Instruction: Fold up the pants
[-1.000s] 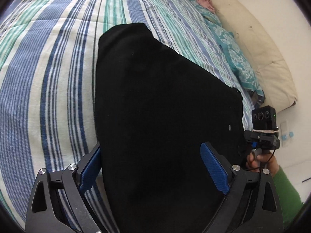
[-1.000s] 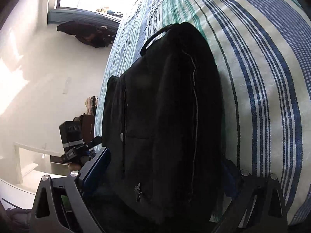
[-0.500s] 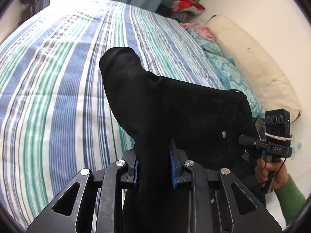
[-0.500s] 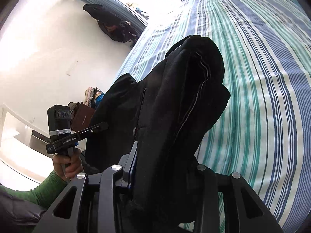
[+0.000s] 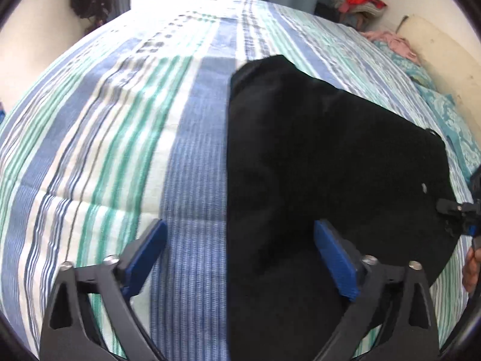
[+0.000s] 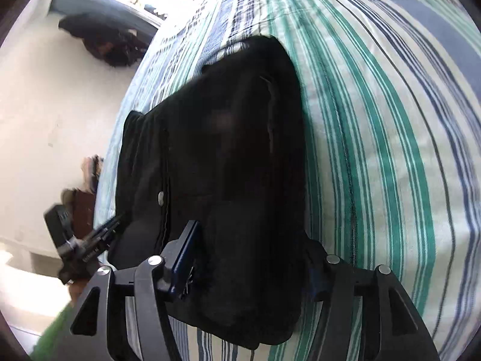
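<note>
The left claw (image 5: 239, 258) has its blue-padded fingers (image 5: 335, 263) spread wide, gripping nothing. The right claw (image 6: 251, 266) is also parted; its left finger (image 6: 185, 258) shows, while the other is mostly hidden. A green-sleeved forearm (image 6: 52, 335) shows at the lower left of the right wrist view.

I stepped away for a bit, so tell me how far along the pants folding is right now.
Looks done: the black pants lie as a compact bundle on the striped bedsheet, layers stacked. In hand: nothing. The left gripper is open over the bundle's near edge, and the right gripper is spread open around its end without pinching. Left: perhaps a final fold or smoothing; I cannot tell whether another fold is intended.
</note>
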A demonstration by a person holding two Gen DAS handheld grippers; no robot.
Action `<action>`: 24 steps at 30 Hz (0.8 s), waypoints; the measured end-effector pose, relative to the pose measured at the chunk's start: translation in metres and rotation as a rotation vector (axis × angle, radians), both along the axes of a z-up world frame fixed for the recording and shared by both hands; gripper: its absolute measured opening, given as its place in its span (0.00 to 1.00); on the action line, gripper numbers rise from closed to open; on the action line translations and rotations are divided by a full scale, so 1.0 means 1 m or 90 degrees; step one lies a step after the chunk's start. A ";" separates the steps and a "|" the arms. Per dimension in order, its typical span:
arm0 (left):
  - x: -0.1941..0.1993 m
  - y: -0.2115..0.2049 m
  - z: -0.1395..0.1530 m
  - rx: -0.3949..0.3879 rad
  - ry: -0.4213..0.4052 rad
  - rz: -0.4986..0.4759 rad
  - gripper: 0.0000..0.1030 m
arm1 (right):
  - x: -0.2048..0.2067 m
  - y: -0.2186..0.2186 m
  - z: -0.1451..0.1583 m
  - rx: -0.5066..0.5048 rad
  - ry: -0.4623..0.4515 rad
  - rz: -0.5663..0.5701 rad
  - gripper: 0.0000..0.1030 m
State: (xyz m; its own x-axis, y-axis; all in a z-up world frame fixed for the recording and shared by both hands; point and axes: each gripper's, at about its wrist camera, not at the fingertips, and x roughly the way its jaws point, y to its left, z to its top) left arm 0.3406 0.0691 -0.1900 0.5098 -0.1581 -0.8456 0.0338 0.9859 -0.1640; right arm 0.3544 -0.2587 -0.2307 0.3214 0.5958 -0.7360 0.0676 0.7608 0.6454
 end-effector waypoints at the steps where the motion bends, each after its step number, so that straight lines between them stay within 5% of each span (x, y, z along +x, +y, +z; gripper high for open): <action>1: -0.003 0.007 0.002 -0.023 0.010 0.009 1.00 | -0.005 -0.006 0.001 0.024 -0.013 -0.015 0.59; 4: -0.029 0.021 0.028 0.023 -0.034 0.043 0.98 | -0.022 -0.018 0.018 0.006 -0.033 -0.027 0.68; 10: -0.102 0.002 0.080 0.160 -0.118 0.019 0.99 | -0.099 -0.029 0.098 -0.152 -0.167 -0.017 1.00; 13: -0.128 -0.015 0.106 0.172 -0.158 0.018 0.99 | -0.140 -0.015 0.129 -0.229 -0.215 -0.013 1.00; 18: -0.160 -0.029 0.135 0.179 -0.144 0.030 0.99 | -0.228 0.009 0.155 -0.375 -0.271 -0.036 1.00; 24: -0.205 -0.038 0.152 0.204 -0.180 0.053 0.99 | -0.278 0.055 0.183 -0.415 -0.270 -0.082 1.00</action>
